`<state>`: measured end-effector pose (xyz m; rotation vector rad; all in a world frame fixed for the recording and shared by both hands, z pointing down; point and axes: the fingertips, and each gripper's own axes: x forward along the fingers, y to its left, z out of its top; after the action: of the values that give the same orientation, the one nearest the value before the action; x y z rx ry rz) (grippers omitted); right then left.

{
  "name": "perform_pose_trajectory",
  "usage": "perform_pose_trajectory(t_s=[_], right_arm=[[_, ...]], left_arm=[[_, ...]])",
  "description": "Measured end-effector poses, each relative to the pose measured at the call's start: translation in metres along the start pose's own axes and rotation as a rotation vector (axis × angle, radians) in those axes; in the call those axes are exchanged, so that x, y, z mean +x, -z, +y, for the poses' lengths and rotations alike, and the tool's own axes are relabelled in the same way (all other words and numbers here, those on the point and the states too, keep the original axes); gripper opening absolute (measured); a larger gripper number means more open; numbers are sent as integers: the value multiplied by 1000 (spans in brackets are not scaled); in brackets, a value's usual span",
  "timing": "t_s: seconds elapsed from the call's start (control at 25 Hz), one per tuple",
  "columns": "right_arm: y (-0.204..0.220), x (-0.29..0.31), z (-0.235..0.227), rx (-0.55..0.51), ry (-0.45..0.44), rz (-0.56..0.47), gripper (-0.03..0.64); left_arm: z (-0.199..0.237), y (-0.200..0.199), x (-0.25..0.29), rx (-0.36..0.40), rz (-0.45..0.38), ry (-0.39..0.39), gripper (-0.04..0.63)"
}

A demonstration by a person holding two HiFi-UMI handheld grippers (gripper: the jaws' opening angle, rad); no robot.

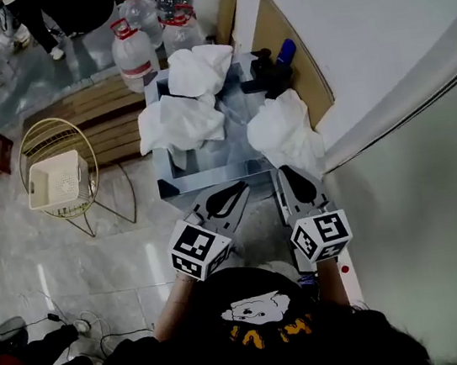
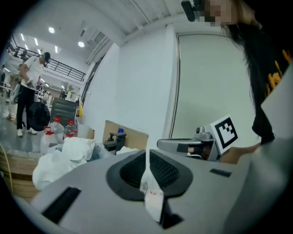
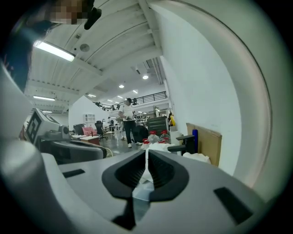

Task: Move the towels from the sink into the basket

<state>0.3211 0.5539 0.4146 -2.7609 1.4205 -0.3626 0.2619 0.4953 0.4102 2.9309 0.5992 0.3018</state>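
Three white towels are at the steel sink (image 1: pixel 207 175): one heaped on its far rim (image 1: pixel 199 69), one over its left wall (image 1: pixel 181 123), one draped on its right side (image 1: pixel 286 130). A cream plastic basket (image 1: pixel 56 179) sits on a wire chair to the sink's left. My left gripper (image 1: pixel 232 195) and right gripper (image 1: pixel 295 181) hover side by side at the sink's near edge, both pointing at it, both shut and holding nothing. In the left gripper view the jaws (image 2: pixel 147 157) meet in a thin seam, with towels (image 2: pixel 64 157) ahead on the left. The right gripper (image 3: pixel 147 157) is likewise shut.
A black faucet with a blue handle (image 1: pixel 273 69) stands at the sink's far right, cardboard (image 1: pixel 300 60) behind it against the white wall. Large water bottles (image 1: pixel 134 54) and a wooden pallet (image 1: pixel 86 113) lie beyond the sink. Cables and a fan (image 1: pixel 13 333) are on the floor at left.
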Motion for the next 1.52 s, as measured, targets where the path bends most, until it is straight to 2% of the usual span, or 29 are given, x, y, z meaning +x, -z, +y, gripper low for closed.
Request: perform_pose_trajectory(t_s=[0.12,0.24,0.32,0.4,0.48,0.72,0.88,0.96,1.12,1.32,1.4,1.52], right_arm=[[3,17,-17,-31,31,35,19],[12,31,-32,-64,51,86,172],[16,40,-44,-85,74,111,198],[22,51,-59,-96,97,134,253],[31,65,-76,-89,133,161,309],[64,116,-129,-80,278,282,374],[93,137,-175,-72,380,384,404],[109,144,-193,-55,396,432,414],[135,153,-202,-33,359,521,417],[151,167,-208,1,259,543,416],[151,167,-207,-16,235,563,413],[151,167,-203,-63,201,594,337]], left_arm=[[11,-2,14,5,10,34,29],[17,0,23,-6,23,53,29],[19,2,28,-11,34,62,29],[21,3,34,-12,46,65,29],[25,4,40,-15,51,57,29],[40,-3,54,-22,56,-22,29],[43,-12,66,-21,50,-70,29],[45,-11,72,-20,51,-99,29],[47,-10,81,-26,64,-138,29],[48,-11,89,-35,67,-186,29],[51,-10,91,-39,71,-208,29],[52,-8,92,-45,80,-238,29]])
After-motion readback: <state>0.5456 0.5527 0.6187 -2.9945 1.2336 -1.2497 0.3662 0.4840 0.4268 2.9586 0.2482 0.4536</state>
